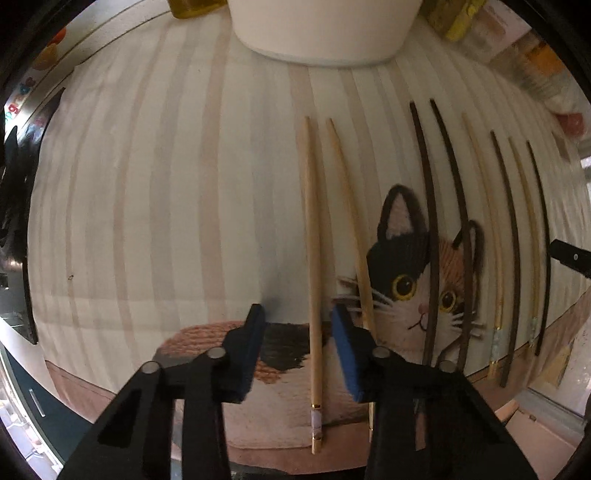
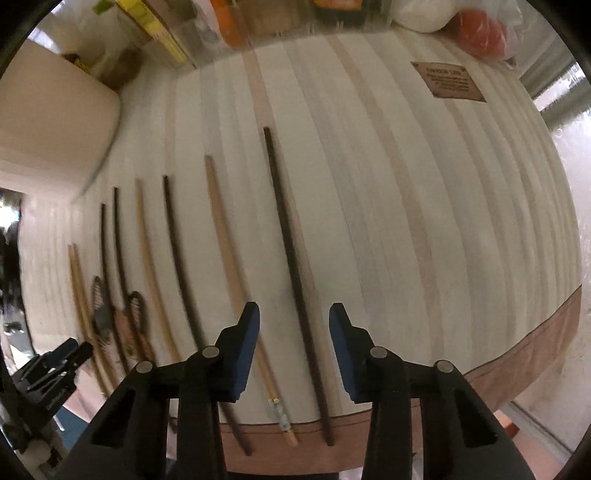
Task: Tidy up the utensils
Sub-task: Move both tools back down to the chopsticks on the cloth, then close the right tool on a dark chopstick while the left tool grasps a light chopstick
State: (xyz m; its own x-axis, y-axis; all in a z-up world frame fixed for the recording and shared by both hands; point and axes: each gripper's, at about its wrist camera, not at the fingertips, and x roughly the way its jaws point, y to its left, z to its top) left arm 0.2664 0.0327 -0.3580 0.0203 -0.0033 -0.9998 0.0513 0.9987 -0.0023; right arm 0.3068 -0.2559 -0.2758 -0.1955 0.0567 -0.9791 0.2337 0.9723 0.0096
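I count eight chopsticks on the cat-print cloth point(image 1: 147, 184): four light chopsticks point(image 1: 312, 258), four dark chopsticks point(image 1: 430, 221). Both my left tongs point(image 1: 297, 345) and right tongs point(image 2: 293, 347) are released, each straddling one; a white container point(image 1: 321, 33) stands beyond.

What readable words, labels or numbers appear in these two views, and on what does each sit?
No text can be read in either view.
Brown label sewn on the striped cloth: several lines of print, too blurred to read.
Yellow packaging beyond the cloth: markings too blurred to read.
Colourful shapes at the left wrist view's edge: too small to tell.
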